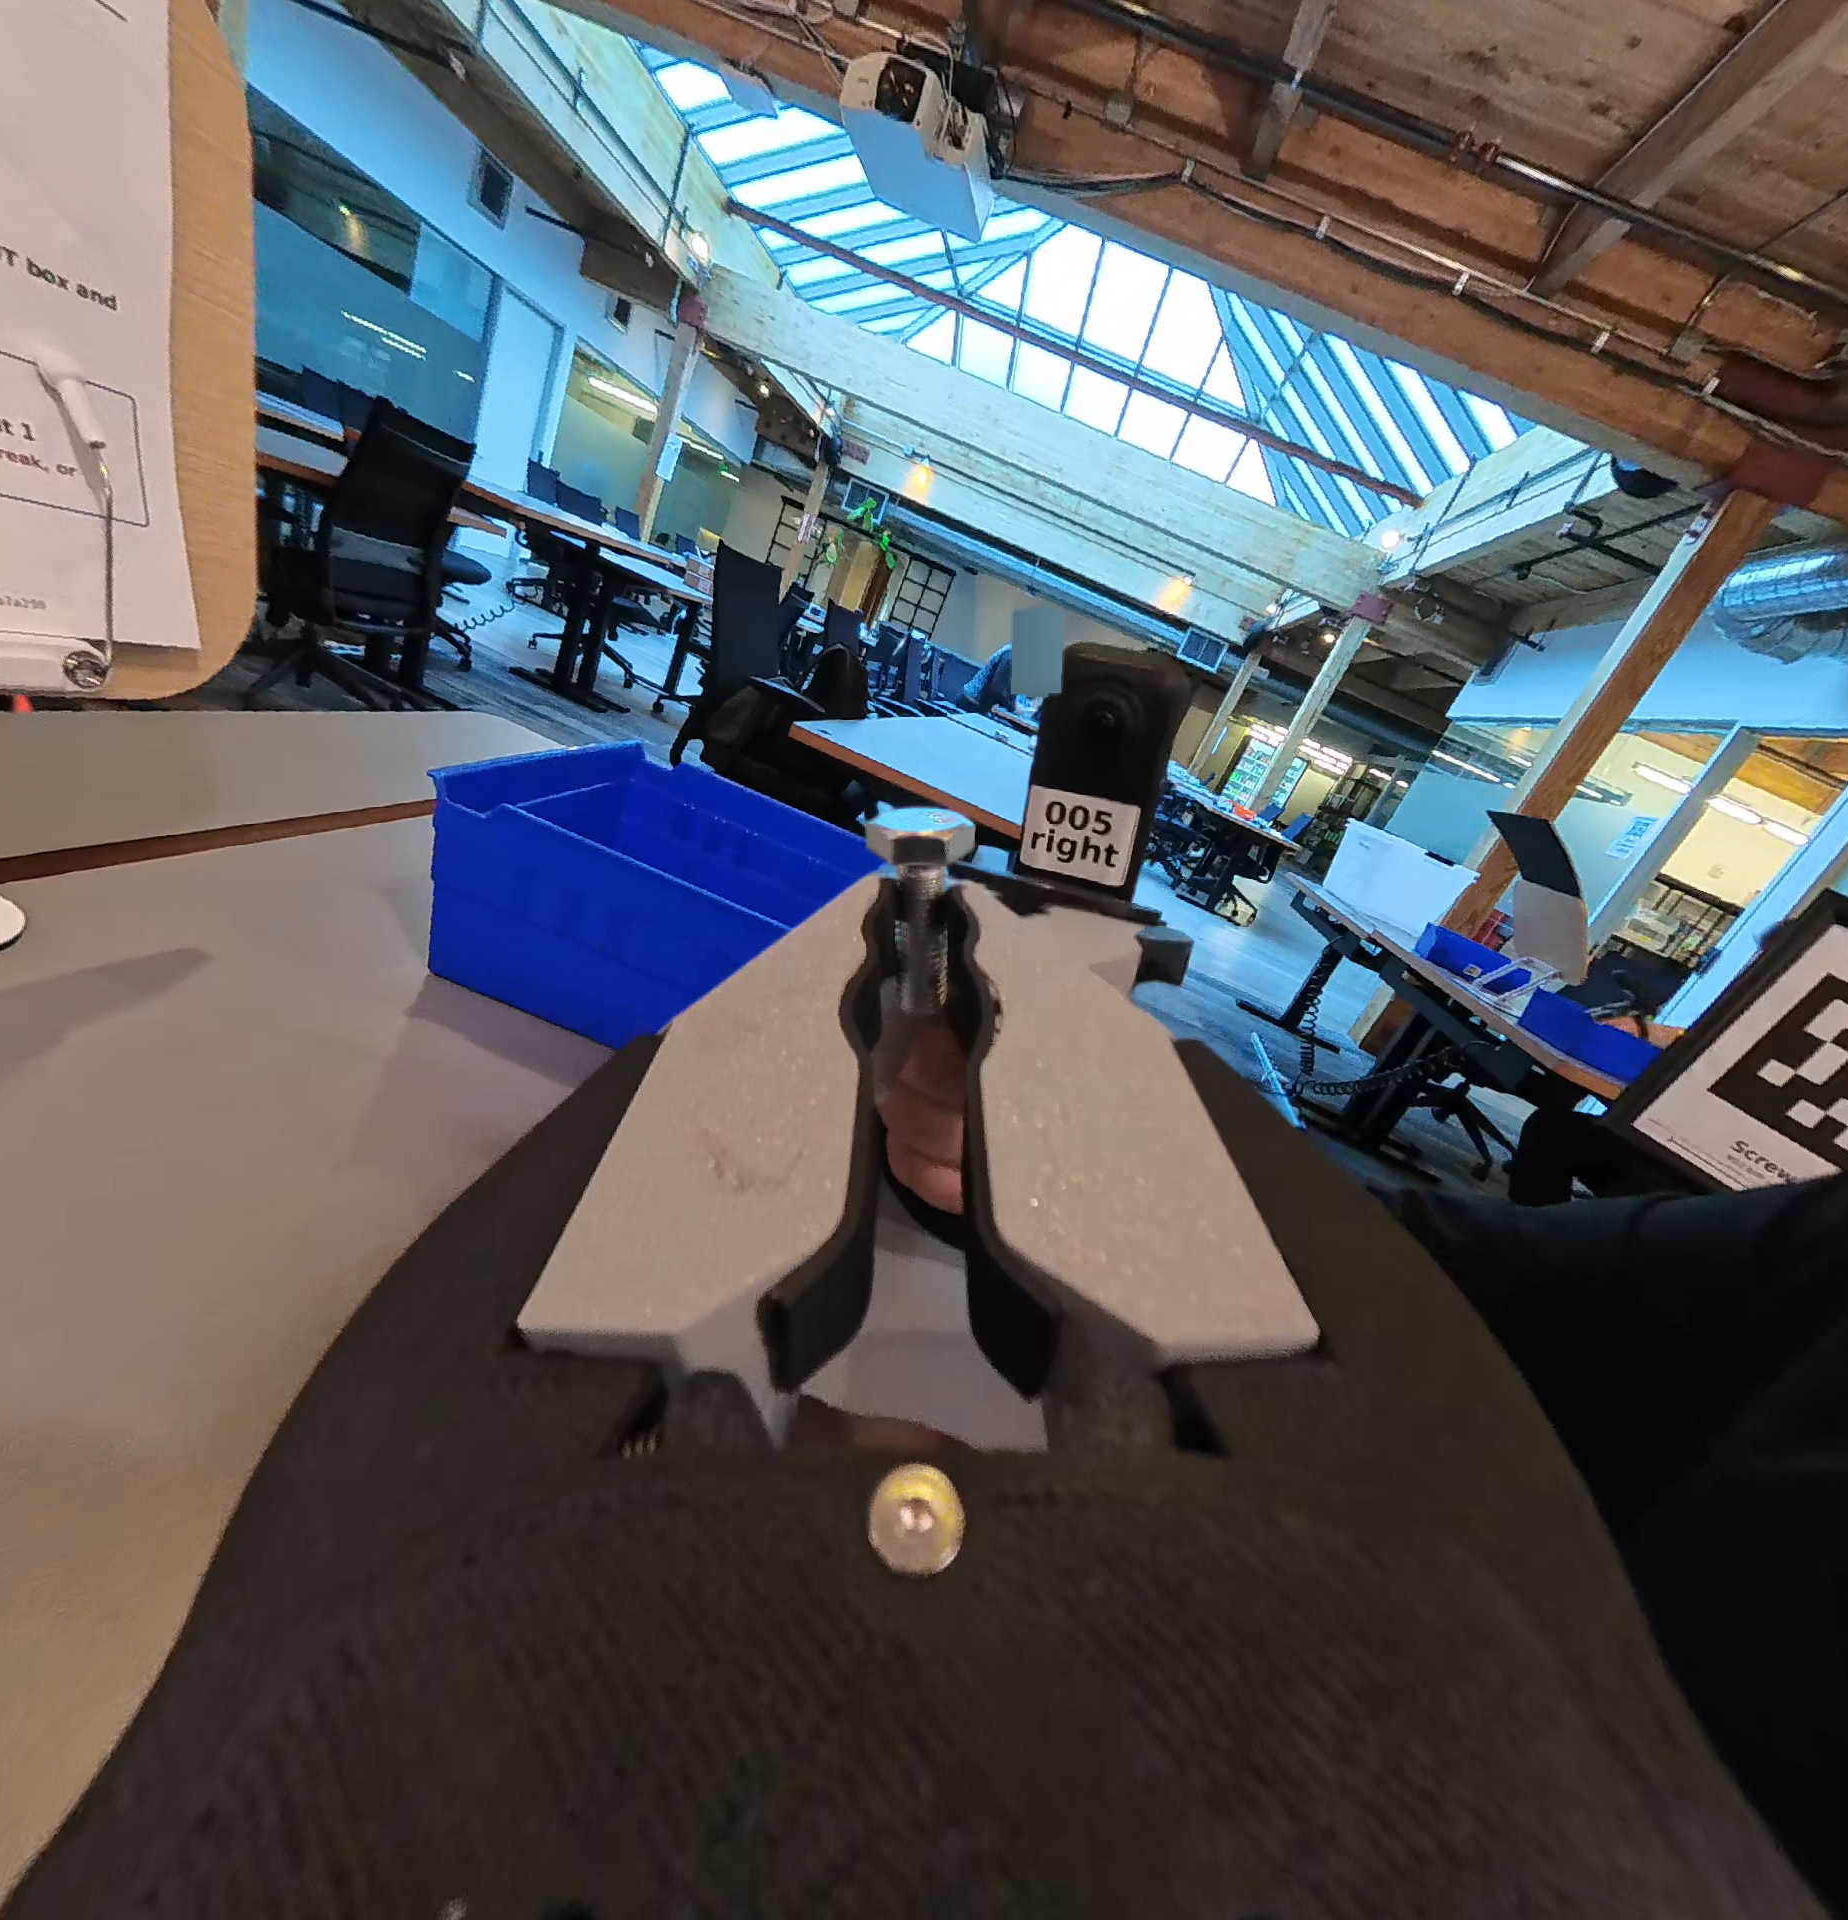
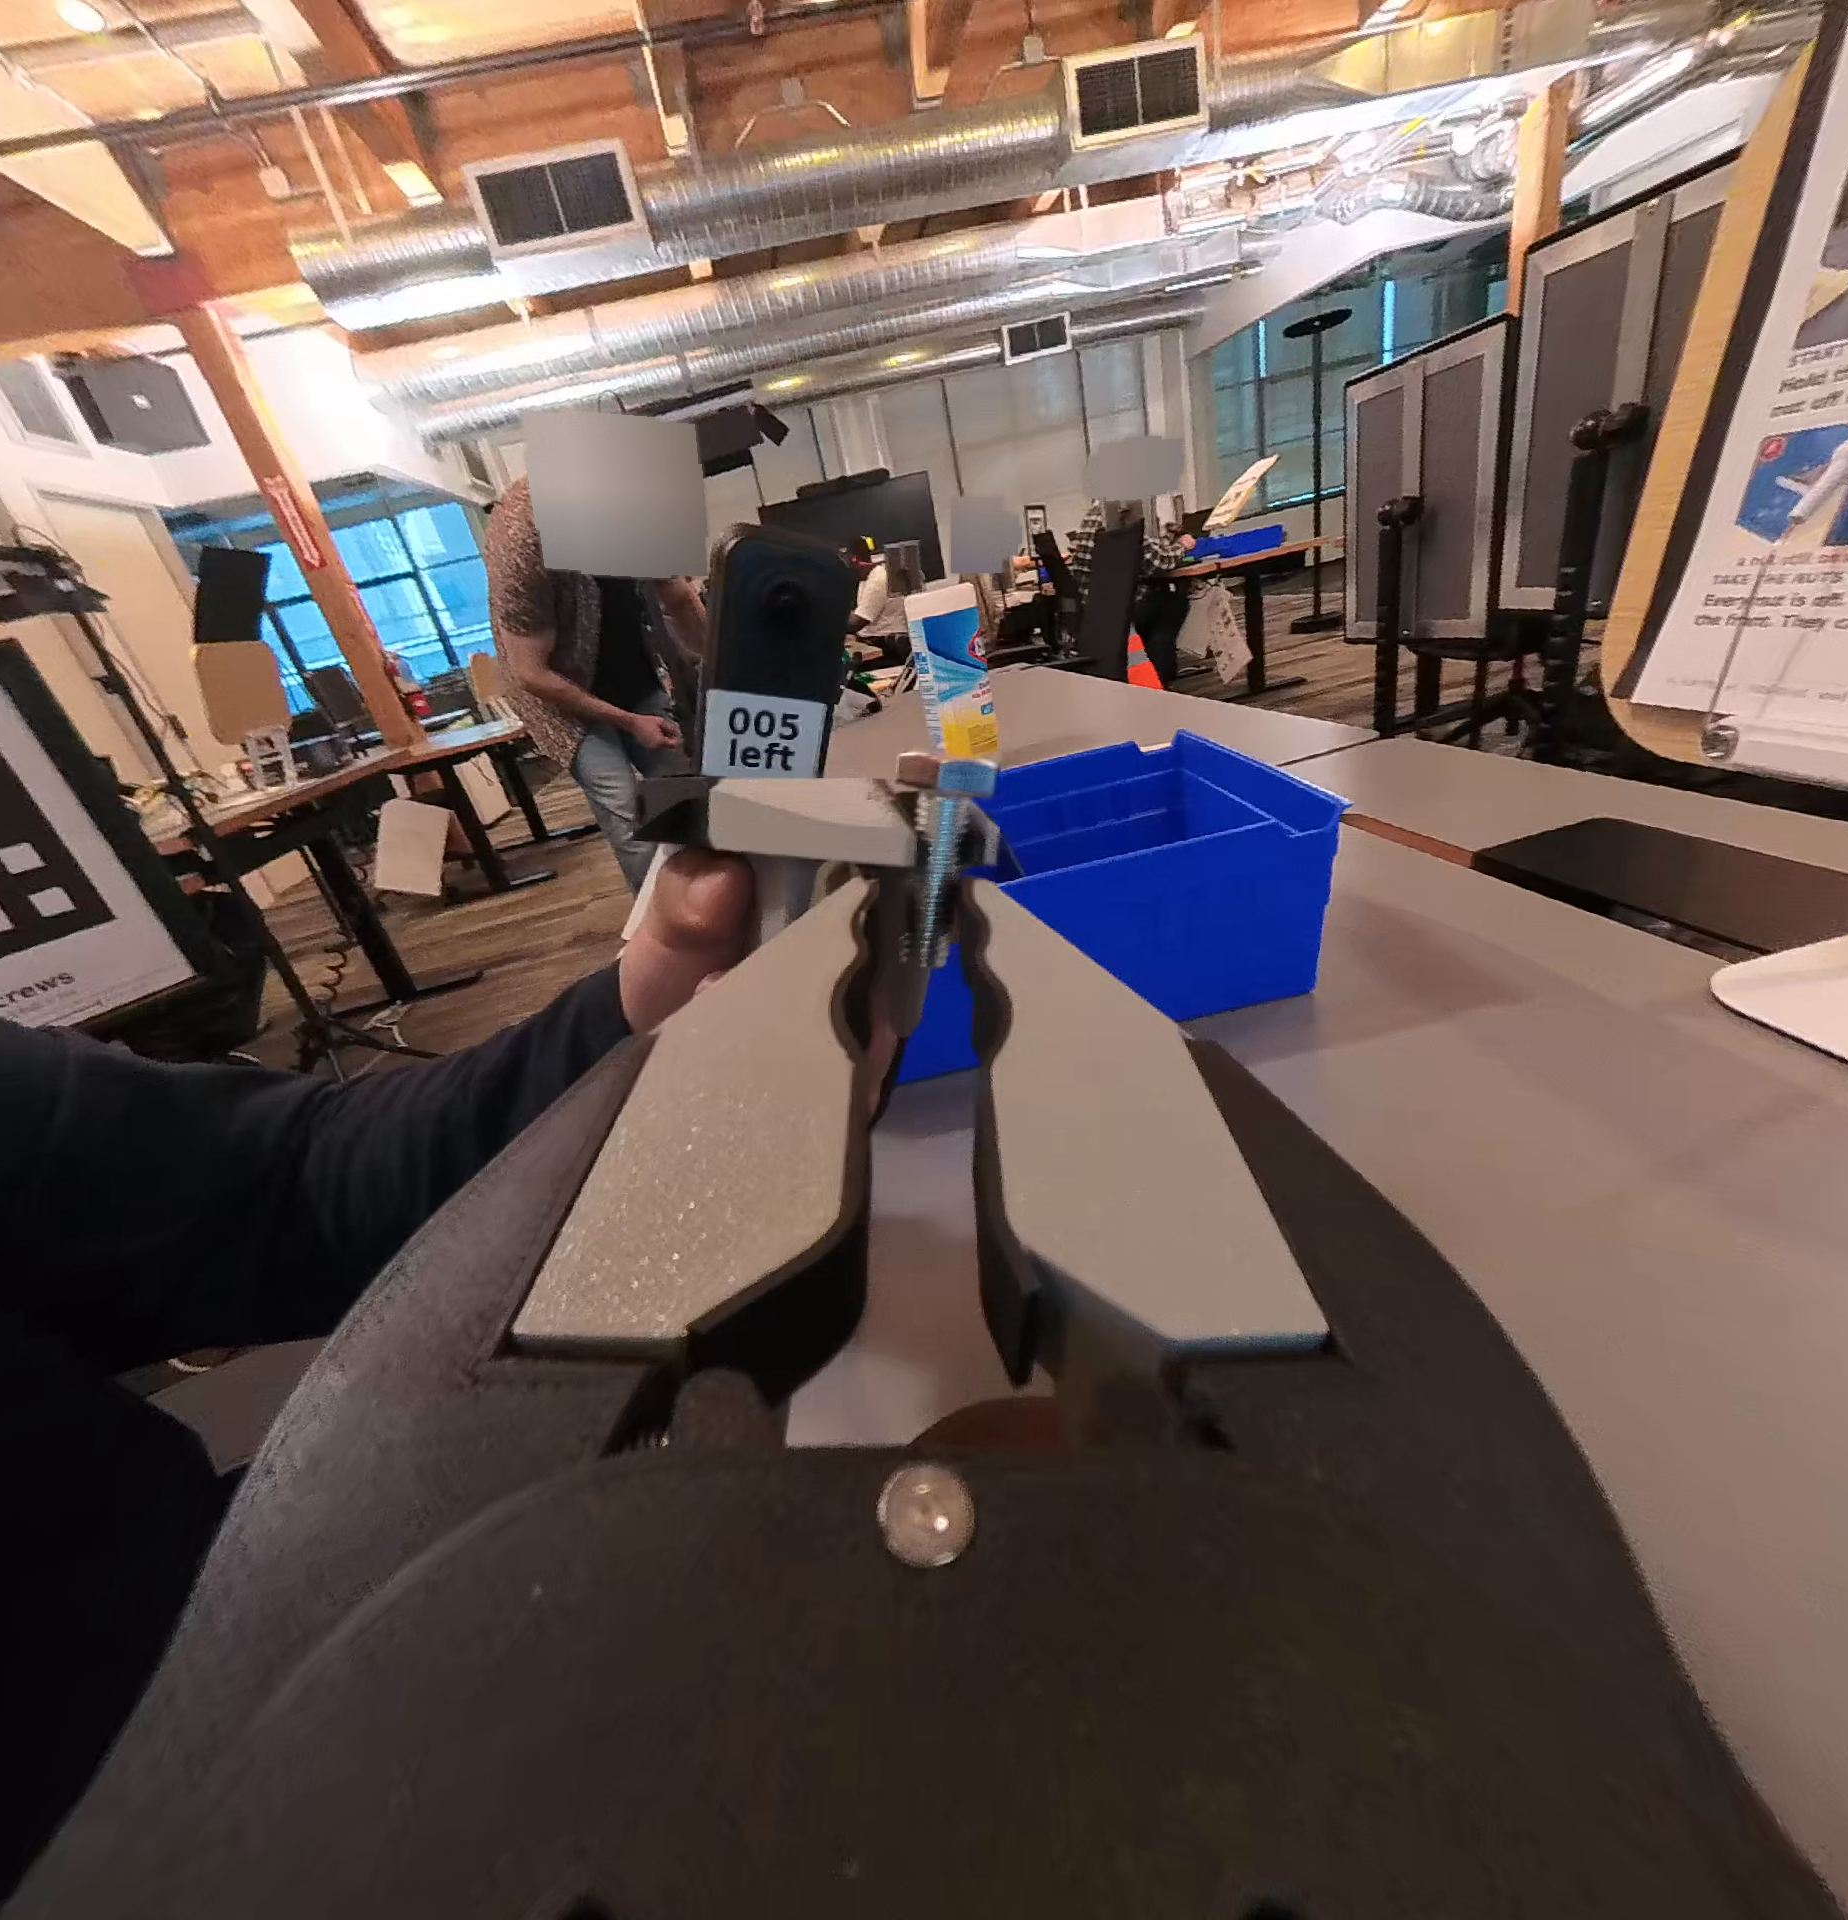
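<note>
On the grey table [image 1: 193, 1039] behind both tools sits a blue bin [image 1: 629, 883], open-topped and near enough to crowd anything swung leftward; a framed marker sign [image 1: 1793, 1049] stands off to the right side. Above the table the left gripper [image 1: 920, 935] has its fingers closed narrow around a bolt [image 1: 918, 914], whose long axis stands roughly upright with the hex head on top, clear of the fingertips. From the opposite side the right gripper [image 2: 925, 925] meets the same bolt lower on the threaded shank, fingers drawn close about it, though whether it truly pinches I cannot tell.
</note>
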Motion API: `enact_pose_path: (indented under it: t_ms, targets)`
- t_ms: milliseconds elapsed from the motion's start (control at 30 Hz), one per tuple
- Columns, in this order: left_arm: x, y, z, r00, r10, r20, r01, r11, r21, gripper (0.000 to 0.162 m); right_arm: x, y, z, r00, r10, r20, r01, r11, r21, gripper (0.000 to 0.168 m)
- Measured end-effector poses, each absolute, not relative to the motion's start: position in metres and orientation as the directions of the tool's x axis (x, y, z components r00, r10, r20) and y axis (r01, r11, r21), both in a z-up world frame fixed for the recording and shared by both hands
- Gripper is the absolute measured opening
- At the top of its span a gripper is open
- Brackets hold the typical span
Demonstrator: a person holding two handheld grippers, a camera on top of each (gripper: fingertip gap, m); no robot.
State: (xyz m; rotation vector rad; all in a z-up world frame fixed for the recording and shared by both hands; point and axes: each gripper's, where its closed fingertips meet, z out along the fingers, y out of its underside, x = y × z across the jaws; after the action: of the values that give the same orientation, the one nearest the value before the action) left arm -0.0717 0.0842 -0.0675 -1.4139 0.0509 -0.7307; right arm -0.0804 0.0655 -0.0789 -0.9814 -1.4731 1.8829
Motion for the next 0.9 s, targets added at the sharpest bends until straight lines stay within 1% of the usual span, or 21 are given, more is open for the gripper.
enact_pose_path:
  t_ms: [33,167,300,333,467,533,633,767,833,867,900]
  targets:
    - [-0.069,0.085,-0.068,0.785,-0.49,0.379,0.423,-0.024,-0.906,0.007,-0.081,0.067,-0.079,-0.575,0.792,-0.203,0.01,-0.241,-0.97,0.007]
    - [-0.068,0.085,-0.071,0.797,-0.48,0.366,0.403,-0.03,-0.915,0.007,-0.081,0.068,-0.082,-0.565,0.804,-0.185,0.027,-0.206,-0.978,0.007]
    - [-0.073,0.088,-0.079,0.846,-0.424,0.324,0.336,-0.05,-0.941,0.007,-0.084,0.075,-0.093,-0.533,0.825,-0.187,0.095,-0.161,-0.982,0.006]
    - [-0.075,0.089,-0.082,0.868,-0.399,0.296,0.3,-0.054,-0.952,0.008,-0.085,0.079,-0.097,-0.516,0.837,-0.182,0.117,-0.142,-0.983,0.006]
    - [-0.079,0.087,-0.09,0.913,-0.35,0.208,0.189,-0.089,-0.978,0.021,-0.09,0.099,-0.119,-0.419,0.902,-0.099,0.208,-0.011,-0.978,0.006]
    - [-0.085,0.088,-0.095,0.929,-0.313,0.196,0.17,-0.11,-0.979,0.022,-0.089,0.099,-0.126,-0.426,0.903,-0.059,0.238,0.049,-0.97,0.006]
    - [-0.096,0.091,-0.108,0.944,-0.254,0.209,0.169,-0.169,-0.971,0.024,-0.088,0.095,-0.133,-0.441,0.898,0.012,0.254,0.137,-0.958,0.006]
    - [-0.085,0.091,-0.112,0.897,-0.332,0.291,0.23,-0.211,-0.95,0.025,-0.087,0.09,-0.144,-0.453,0.888,0.082,0.28,0.229,-0.932,0.006]
    - [-0.084,0.092,-0.116,0.889,-0.333,0.313,0.242,-0.237,-0.941,0.026,-0.088,0.087,-0.146,-0.461,0.883,0.094,0.281,0.245,-0.928,0.006]
    - [-0.084,0.092,-0.12,0.89,-0.332,0.313,0.235,-0.254,-0.938,0.024,-0.088,0.086,-0.146,-0.463,0.881,0.095,0.28,0.247,-0.928,0.006]
    - [-0.083,0.093,-0.125,0.894,-0.326,0.309,0.225,-0.27,-0.936,0.019,-0.088,0.086,-0.146,-0.463,0.881,0.096,0.278,0.247,-0.928,0.006]
